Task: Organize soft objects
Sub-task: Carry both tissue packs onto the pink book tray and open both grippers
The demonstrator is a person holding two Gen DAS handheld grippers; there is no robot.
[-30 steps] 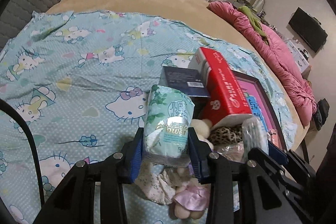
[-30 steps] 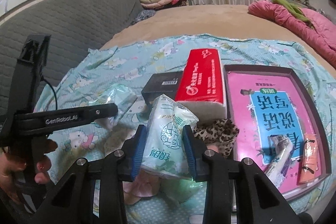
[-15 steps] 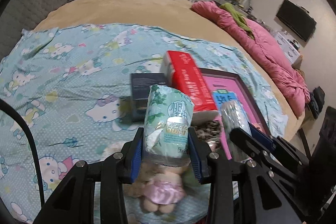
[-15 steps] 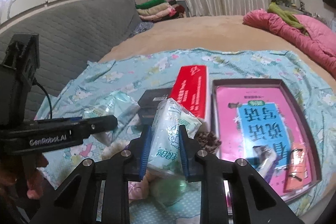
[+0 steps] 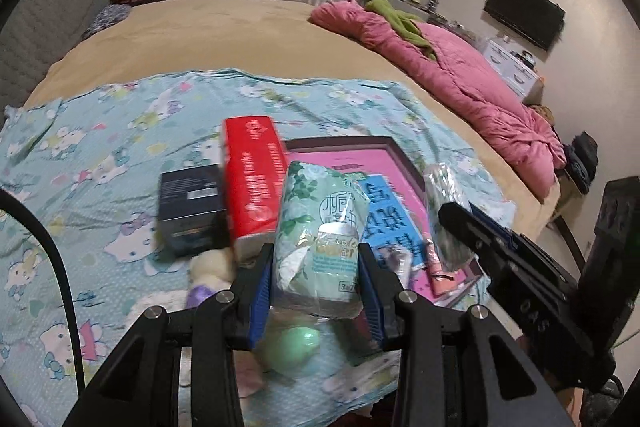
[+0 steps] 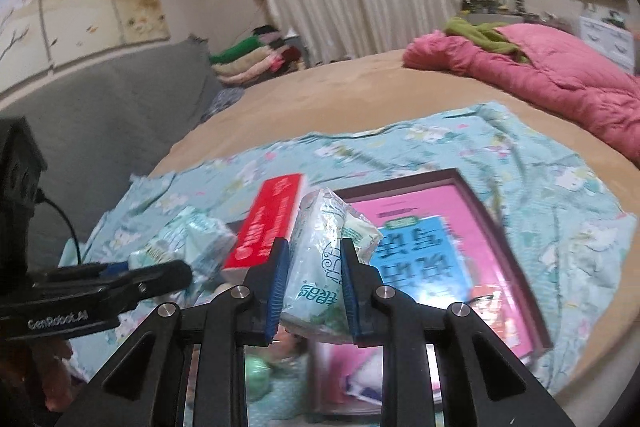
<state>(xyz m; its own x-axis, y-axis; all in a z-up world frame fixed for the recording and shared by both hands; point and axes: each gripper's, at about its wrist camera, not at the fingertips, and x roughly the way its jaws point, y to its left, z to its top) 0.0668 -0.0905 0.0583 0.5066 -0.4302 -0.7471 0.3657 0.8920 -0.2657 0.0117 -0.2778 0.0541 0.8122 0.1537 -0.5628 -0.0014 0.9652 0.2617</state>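
**Two tissue packs up in the air, no home for them yet**

You are in the carrying step. Your left gripper has its jaws clamped on a green flowery tissue pack, held up above the bed. Your right gripper has its jaws squeezed tight on a thinner, crinkly tissue pack, so tight that the pack is pinched in the middle. Both packs hang over the Hello Kitty sheet, close to each other.

Below them you can see a red tissue box, a dark box just beside it, and a tray with a pink and blue book in it. A green ball and a plush toy lie under your left gripper.

Next, I think you need to pick one spot for the soft things. Bring both packs there, side by side. Lower them until they rest on the sheet, then let go. The thin pack may flop over, so set it down flat
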